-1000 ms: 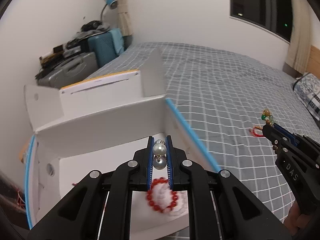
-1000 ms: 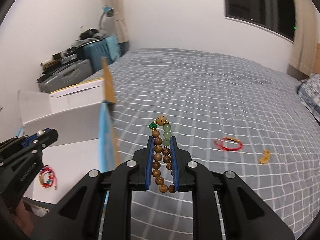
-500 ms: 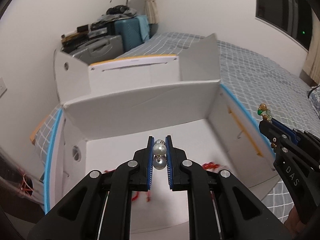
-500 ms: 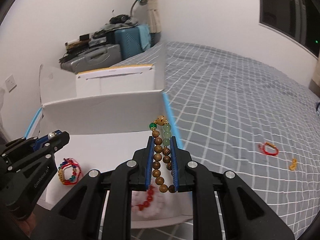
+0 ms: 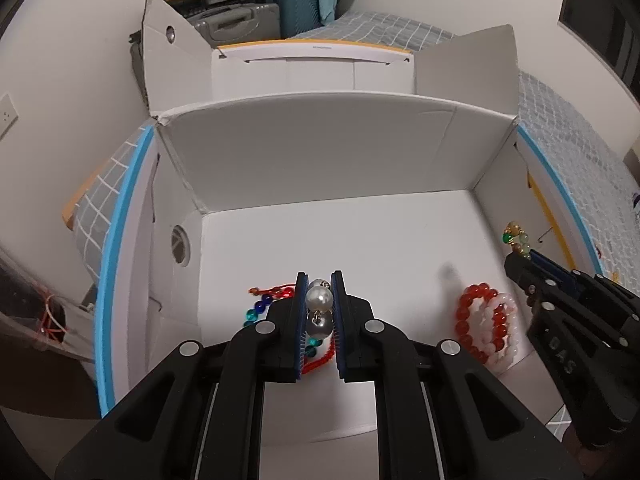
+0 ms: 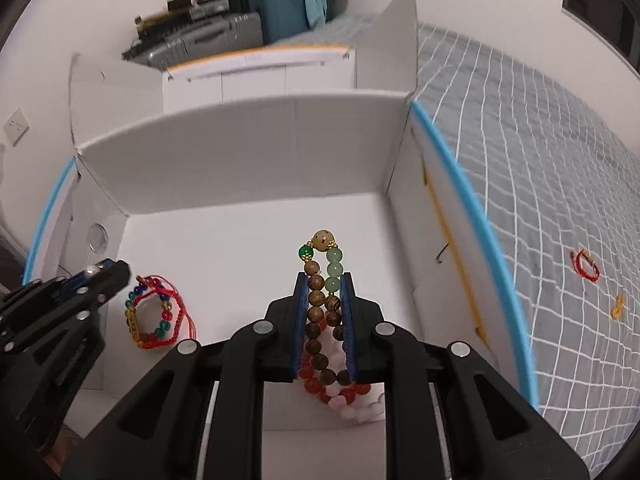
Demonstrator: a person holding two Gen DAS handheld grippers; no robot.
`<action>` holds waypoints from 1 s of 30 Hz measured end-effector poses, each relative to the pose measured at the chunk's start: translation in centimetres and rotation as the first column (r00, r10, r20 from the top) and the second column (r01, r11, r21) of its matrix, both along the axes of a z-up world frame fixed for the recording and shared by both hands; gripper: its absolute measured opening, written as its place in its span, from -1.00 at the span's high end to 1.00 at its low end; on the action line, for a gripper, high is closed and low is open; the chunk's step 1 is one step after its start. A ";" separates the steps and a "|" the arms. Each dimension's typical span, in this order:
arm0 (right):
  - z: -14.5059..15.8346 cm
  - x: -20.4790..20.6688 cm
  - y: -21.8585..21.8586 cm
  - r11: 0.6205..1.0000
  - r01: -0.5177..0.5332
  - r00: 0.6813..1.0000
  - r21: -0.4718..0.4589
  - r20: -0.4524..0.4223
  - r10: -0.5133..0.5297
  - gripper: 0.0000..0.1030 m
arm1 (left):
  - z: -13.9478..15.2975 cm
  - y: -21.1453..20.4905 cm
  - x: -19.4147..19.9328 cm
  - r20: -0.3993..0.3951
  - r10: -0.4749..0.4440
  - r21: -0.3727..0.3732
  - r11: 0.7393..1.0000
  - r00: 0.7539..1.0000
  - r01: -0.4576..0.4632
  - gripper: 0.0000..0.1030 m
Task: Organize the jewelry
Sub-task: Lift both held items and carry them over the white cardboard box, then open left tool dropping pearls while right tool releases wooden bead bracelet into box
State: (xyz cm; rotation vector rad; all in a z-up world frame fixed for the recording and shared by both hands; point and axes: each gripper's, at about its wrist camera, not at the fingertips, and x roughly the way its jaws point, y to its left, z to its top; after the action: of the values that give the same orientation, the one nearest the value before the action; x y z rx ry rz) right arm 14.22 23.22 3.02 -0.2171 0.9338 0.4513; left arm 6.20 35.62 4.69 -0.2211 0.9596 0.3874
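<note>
- Left gripper [image 5: 319, 312]: one; jaws clamped on one pearl earring [image 5: 319, 309] of two pearls, one above the other, held over the near left part of the box floor.
- Right gripper [image 6: 325, 322]: one; jaws clamped on one wooden bead bracelet [image 6: 320, 304]. Its top loop carries three pale green beads, one dark green bead and one tan bead, and sticks out past the fingertips above the box floor.
- Cardboard box [image 5: 336, 152]: one, white inside, flaps open, blue tape along both side edges, standing on the bed.
- In the box, counted: one multicoloured bracelet [image 6: 154, 312] with red cord, lying at the left just beside the left gripper; one red bead bracelet [image 5: 478, 320] and one pink bead bracelet [image 5: 506, 340], touching each other at the right, beneath the right gripper.
- Bed [image 6: 540, 184]: one, with a grey checked cover.
- On the cover, well apart from the box: one red cord bracelet [image 6: 585, 265]; one small yellow piece [image 6: 617, 308], near it.
- Suitcases [image 6: 256, 26]: several, beyond the box by the wall; exact count unclear.
</note>
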 end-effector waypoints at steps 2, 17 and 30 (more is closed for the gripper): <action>-0.3 0.1 0.2 1.000 0.003 1.000 -0.007 -0.012 -0.003 0.71 | 0.0 0.0 0.0 -0.005 0.002 0.008 1.000 1.000 -0.002 0.79; -0.1 -0.1 0.4 1.000 -0.006 1.000 0.017 -0.024 0.007 0.48 | 0.4 0.0 -0.1 -0.004 0.024 0.030 0.999 1.000 -0.024 0.74; 2.9 -1.6 -1.1 0.998 0.011 0.998 0.064 0.062 -0.015 -0.39 | 2.2 -0.4 -1.4 0.049 0.047 0.091 0.995 0.998 -0.051 -0.40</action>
State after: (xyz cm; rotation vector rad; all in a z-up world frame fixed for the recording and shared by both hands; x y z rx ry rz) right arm 12.67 22.16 5.96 -0.1667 0.8578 0.4590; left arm 4.77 35.26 6.92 -0.1693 0.8889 0.4683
